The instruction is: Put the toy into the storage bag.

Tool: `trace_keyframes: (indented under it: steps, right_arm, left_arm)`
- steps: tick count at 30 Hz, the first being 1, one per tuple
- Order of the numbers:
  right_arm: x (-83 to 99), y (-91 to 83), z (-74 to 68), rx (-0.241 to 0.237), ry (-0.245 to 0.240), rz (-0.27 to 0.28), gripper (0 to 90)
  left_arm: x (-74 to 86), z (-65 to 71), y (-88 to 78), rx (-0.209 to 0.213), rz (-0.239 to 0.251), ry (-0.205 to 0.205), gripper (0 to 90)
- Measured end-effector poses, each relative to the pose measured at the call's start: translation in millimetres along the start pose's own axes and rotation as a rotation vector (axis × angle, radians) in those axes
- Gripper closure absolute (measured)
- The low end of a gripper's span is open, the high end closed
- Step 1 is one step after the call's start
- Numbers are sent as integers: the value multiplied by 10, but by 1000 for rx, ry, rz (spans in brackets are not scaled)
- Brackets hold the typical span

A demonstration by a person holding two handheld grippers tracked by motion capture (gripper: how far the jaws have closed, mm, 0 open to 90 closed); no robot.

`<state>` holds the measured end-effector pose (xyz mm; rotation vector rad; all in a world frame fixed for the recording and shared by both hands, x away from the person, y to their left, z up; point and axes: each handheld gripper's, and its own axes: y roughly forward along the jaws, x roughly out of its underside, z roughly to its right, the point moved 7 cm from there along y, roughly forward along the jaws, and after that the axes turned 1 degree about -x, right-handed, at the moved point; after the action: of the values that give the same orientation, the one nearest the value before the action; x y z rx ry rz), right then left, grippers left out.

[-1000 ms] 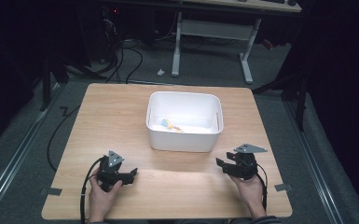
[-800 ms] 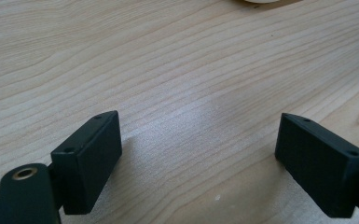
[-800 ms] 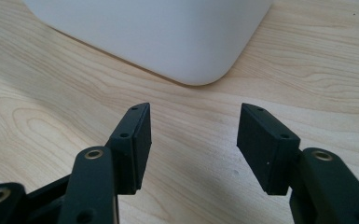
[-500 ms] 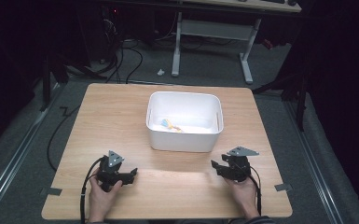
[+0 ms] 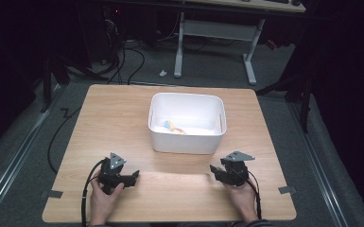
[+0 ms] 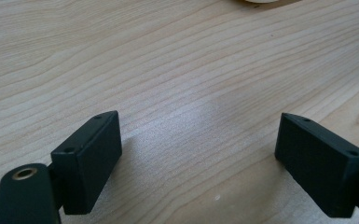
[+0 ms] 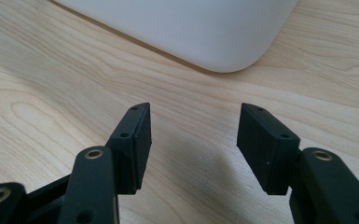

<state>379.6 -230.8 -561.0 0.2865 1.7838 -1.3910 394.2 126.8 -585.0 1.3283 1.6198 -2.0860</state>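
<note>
white bin point(image 5: 187, 138) mid-table, left tool point(image 5: 133, 177) jaws wide and empty, right tool point(image 5: 214, 169) narrower, empty

Light wood-grain rectangular table top point(image 5: 123, 123) with wavy pale-brown streaks; at its 12 o'clock a plain white plastic tub point(image 5: 187, 141) holding a yellow-orange and pale-blue scrap point(image 5: 173, 126); both two-jaw grippers matte black

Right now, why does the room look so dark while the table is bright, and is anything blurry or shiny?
High view: light falls on the table and white bin, the surroundings stay nearly black, and the small item in the bin is too blurred to name. Left gripper view: a pale sheen lies on the wood between the open jaws. Right gripper view: jaws sharp, soft shadow beneath them.
</note>
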Motion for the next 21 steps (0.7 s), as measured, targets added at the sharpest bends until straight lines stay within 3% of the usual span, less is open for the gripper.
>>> trace_keyframes:
  steps: [15, 21]
  right_arm:
    - [94, 124, -88, -19, -16, -18, 430]
    - [130, 136, -140, 6, -59, 9, 390]
  left_arm:
    - [0, 0, 0, 0, 0, 0, 149]
    - [0, 0, 0, 1, 0, 0, 150]
